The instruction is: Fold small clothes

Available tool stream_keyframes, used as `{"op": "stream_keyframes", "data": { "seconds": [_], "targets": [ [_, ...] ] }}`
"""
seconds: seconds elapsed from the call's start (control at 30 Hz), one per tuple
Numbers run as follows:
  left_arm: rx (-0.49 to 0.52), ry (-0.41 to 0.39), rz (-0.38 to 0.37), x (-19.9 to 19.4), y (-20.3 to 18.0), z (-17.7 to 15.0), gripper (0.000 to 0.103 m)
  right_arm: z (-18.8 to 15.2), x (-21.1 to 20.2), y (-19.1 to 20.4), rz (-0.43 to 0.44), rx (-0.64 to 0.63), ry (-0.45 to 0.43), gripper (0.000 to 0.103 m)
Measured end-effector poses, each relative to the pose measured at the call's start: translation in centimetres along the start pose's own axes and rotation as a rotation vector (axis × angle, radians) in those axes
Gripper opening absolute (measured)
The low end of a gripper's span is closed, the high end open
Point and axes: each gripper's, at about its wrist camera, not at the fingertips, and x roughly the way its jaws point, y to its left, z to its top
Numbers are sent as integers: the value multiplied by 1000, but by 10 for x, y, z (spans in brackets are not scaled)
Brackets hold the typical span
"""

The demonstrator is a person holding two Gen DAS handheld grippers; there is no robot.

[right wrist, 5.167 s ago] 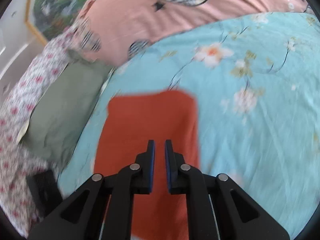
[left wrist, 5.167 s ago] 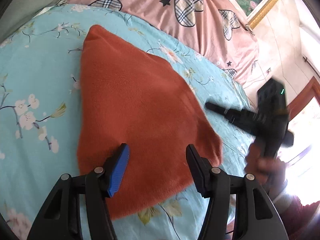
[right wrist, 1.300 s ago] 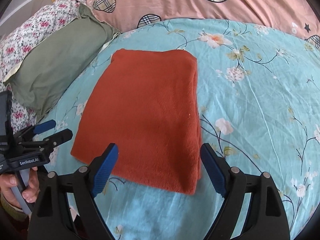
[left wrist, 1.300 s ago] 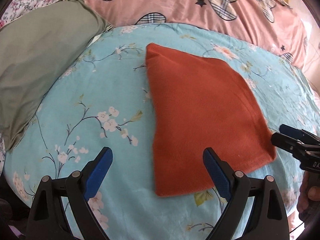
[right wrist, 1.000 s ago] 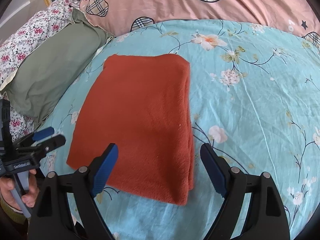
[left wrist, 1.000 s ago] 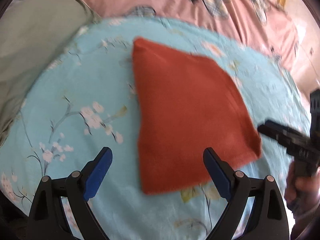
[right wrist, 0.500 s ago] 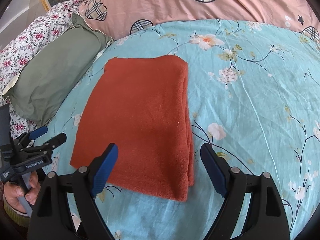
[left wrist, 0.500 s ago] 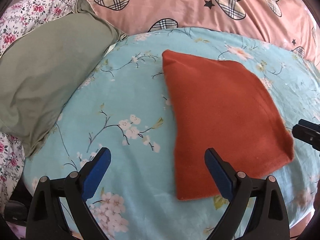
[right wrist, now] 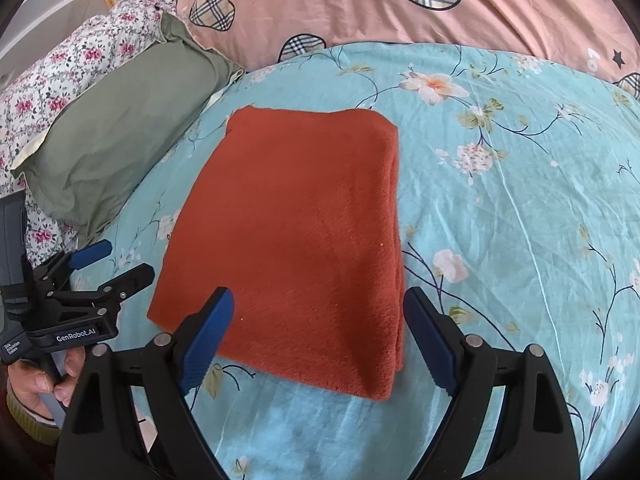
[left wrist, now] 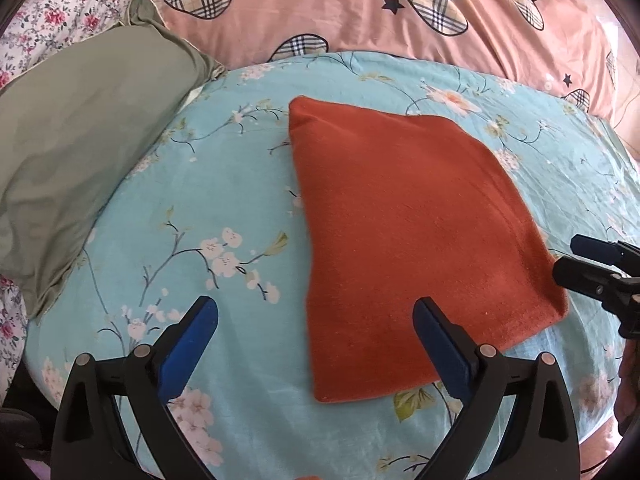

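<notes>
Ahead of both grippers, a folded rust-orange cloth (right wrist: 296, 240) lies flat on a turquoise floral bedsheet (right wrist: 520, 208). The left gripper (left wrist: 312, 320) and right gripper (right wrist: 316, 304) hover near its closest edge, jaws spread wide, holding nothing.

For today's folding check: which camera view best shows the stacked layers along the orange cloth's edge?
The right wrist view: the orange cloth shows its layered right edge there. The left wrist view shows only its flat top.
</notes>
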Motion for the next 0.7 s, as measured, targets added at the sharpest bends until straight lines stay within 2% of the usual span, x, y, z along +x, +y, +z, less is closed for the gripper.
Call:
{"op": "stream_keyframes", "data": {
  "seconds": [0.37, 0.7],
  "targets": [
    [-24, 7, -46, 5, 1, -1, 98, 0, 10, 3, -5, -16, 29, 88],
    [-20, 12, -33, 8, 0, 6, 98, 6, 17, 3, -9, -23, 43, 88]
  ]
}}
